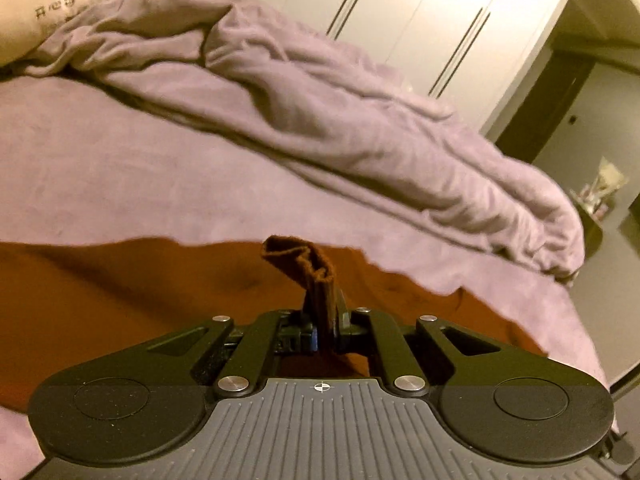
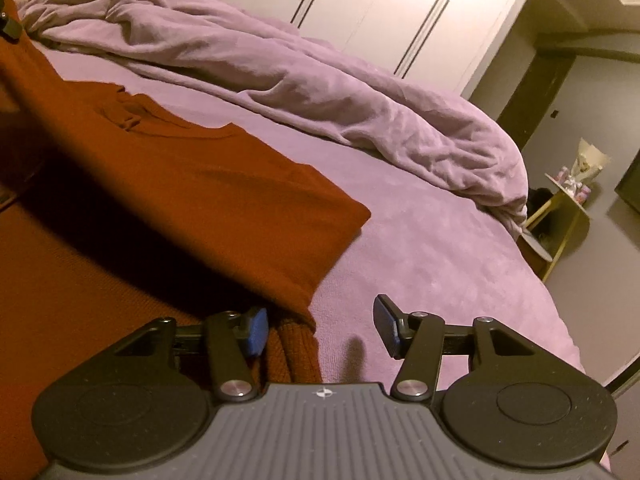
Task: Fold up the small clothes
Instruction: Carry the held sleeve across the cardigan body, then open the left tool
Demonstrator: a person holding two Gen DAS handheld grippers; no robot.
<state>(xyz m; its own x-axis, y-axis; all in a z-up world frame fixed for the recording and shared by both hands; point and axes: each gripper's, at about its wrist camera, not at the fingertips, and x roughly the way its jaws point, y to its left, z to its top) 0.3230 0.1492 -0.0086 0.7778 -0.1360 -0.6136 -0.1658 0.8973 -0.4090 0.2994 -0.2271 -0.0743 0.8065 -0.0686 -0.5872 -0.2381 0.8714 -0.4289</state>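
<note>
Rust-brown knit top (image 2: 168, 184): spread on the bed (image 2: 420, 248), partly folded, one layer lying over another with a straight folded edge ahead and left of the right claw (image 2: 320, 332). Ribbed hem of the top sits just beside the right claw's left finger, between the two fingers but nearer the left one.

Left claw (image 1: 326, 320): pressed together, pinching a bunched fold of the top (image 1: 304, 264); the pinched cloth stands up ahead of the fingertips as a crumpled tuft. Remainder of the top (image 1: 120, 300) lies flat on the bed (image 1: 120, 160) to either side of and below this claw.

Right claw: spread wide, blue pads (image 2: 258, 330) facing each other, nothing gripped; bare sheet shows under its right finger.

Purple duvet (image 2: 280, 64): heaped in a long rumpled ridge ahead of both claws, running from far left to the bed's right edge.

Pillow (image 1: 52, 4): pale, printed with dark characters, far left ahead of the left claw, against the duvet.

Wardrobe (image 2: 380, 8): white doors with dark handle strips, beyond the duvet.

Side table (image 2: 568, 208): far right of the right claw, off the bed, carrying small items too blurred to tell.
</note>
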